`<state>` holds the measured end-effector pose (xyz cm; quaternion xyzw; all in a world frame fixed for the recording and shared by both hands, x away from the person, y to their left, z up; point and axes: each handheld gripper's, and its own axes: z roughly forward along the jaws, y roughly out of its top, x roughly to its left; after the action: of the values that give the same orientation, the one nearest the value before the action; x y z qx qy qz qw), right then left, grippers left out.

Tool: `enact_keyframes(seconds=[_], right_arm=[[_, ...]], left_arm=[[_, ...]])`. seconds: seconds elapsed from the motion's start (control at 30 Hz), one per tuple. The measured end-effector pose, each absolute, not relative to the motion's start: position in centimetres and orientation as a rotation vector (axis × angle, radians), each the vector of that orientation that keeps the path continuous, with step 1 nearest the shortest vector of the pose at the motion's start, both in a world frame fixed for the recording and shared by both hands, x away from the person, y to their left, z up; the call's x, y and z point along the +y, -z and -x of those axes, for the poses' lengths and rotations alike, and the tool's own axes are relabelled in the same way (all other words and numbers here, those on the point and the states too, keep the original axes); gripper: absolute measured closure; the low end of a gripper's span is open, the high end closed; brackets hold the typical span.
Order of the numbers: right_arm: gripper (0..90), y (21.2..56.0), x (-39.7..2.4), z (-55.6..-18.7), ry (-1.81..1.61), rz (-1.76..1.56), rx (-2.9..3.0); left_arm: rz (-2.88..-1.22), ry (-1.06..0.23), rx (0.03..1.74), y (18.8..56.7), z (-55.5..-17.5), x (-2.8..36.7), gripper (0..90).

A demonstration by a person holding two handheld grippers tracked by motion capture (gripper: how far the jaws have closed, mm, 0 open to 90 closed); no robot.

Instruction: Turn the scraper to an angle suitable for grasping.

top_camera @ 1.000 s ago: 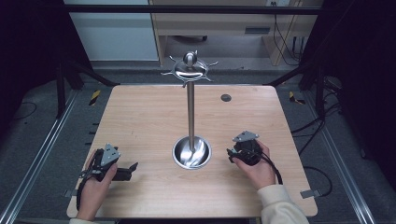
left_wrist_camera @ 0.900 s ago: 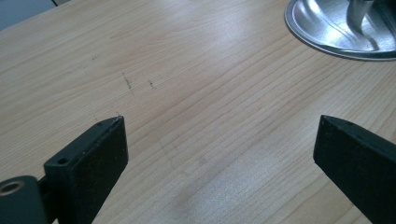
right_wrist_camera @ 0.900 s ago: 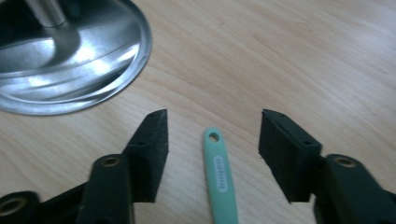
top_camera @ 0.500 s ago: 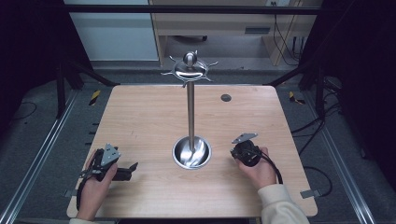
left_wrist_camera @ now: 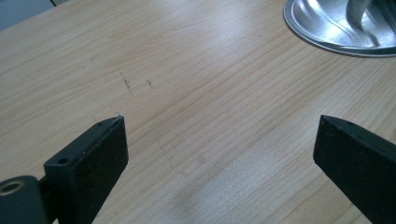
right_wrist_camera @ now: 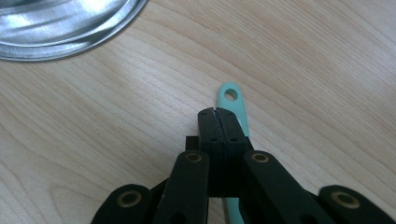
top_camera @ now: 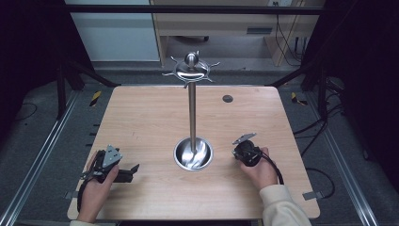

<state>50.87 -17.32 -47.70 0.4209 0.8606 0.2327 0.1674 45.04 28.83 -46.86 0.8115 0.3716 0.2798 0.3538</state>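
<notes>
A: Right gripper (right_wrist_camera: pixel 218 116), near the front right of the wooden table (top_camera: pixel 141 117), just beside the round dish base (right_wrist_camera: pixel 56 28) of the steel stand (top_camera: pixel 192 113). Jaws pressed together, tip to tip.

B: Pinching anything?

A: Cannot tell. Teal handle (right_wrist_camera: pixel 229 95), with a hanging hole at its end, poking out past the jaw tips and running back beneath them, low over the wood. Held or merely lying under: unclear from here.

B: And the left gripper (left_wrist_camera: pixel 219 135)?

A: Spread wide over bare wood at the front left, nothing between the jaws, dish rim at the far edge of its view.

B: Likely trouble?

A: First, a false grip. If only overlapped and not clamped, teal handle probably left behind on the lift, or dropped halfway. Second, if bound for the hooked crown (top_camera: pixel 190 70) atop the pole: small hole, thin hooks, easy to miss. Third, a knock against the pole, with the stand rocking on its dish.

B: Remedy?

A: Slow lift, check of the hold before any reach upward.
</notes>
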Motion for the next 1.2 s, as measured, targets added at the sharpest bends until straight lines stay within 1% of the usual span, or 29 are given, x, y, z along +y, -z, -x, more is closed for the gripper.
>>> enact_keyframes(seconds=[0.3, 0.83, 1.13, 1.2], right_arm=[[90.0, 47.8, -17.7, -51.1, -0.644, -1.223, 2.430], [90.0, 47.6, -20.2, -51.6, -0.627, -1.377, 2.328], [89.0, 46.4, -20.3, -51.9, -0.673, -1.392, 2.332], [87.5, 45.7, -20.3, -52.4, -0.653, -1.413, 2.354]], left_arm=[[-2.101, -0.723, 0.960, 46.9, -45.0, 28.8, 3.0], [-2.106, -0.727, 0.962, 46.9, -45.0, 28.7, 3.0], [-2.104, -0.733, 0.975, 46.9, -44.6, 28.9, 3.0], [-2.102, -0.729, 0.976, 46.9, -44.6, 28.9, 3.0]])
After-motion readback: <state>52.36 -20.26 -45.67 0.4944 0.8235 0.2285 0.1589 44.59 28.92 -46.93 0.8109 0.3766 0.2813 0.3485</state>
